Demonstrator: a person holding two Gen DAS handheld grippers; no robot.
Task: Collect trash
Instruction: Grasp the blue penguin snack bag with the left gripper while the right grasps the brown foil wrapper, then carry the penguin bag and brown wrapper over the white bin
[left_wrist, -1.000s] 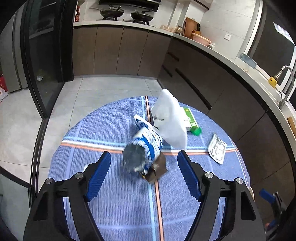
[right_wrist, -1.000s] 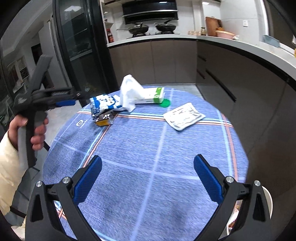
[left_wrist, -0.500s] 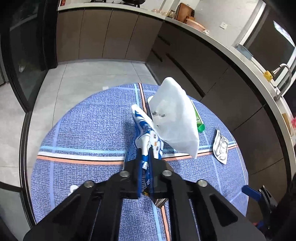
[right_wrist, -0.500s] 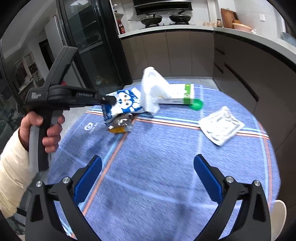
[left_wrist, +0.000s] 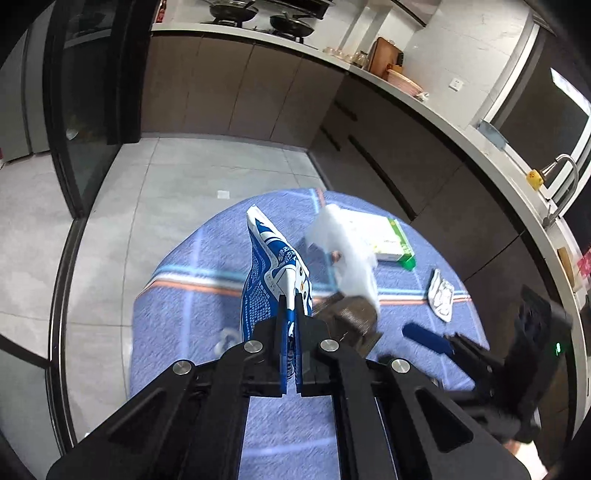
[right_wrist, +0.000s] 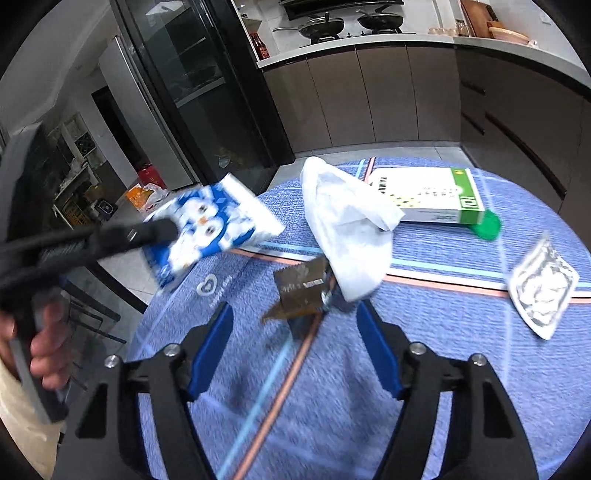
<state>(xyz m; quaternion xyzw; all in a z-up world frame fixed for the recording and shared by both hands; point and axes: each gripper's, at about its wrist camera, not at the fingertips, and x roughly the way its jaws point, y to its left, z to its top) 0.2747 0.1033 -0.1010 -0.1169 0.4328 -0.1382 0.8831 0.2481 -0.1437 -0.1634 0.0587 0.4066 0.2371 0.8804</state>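
Observation:
My left gripper (left_wrist: 293, 301) is shut on a blue and white snack bag (left_wrist: 273, 266), which stands up from its jaws above the table. In the right wrist view the same bag (right_wrist: 210, 225) hangs at the left, clear of the cloth. A brown crumpled wrapper (right_wrist: 301, 291) lies on the blue tablecloth, just ahead of and between the tips of my right gripper (right_wrist: 294, 310). Its jaws are closing, and the blue pads (right_wrist: 210, 347) do not touch the wrapper. A white crumpled bag (right_wrist: 347, 229) leans against the wrapper's far side.
A green and white box (right_wrist: 432, 199) with a green cap (right_wrist: 487, 225) beside it lies at the far side of the round table (right_wrist: 369, 406). A silver foil packet (right_wrist: 543, 288) lies at the right. Kitchen cabinets and a dark glass door stand beyond.
My left gripper shut on the blue bag and carried it left, off the pile. My right gripper came forward to the brown wrapper and its jaws narrowed.

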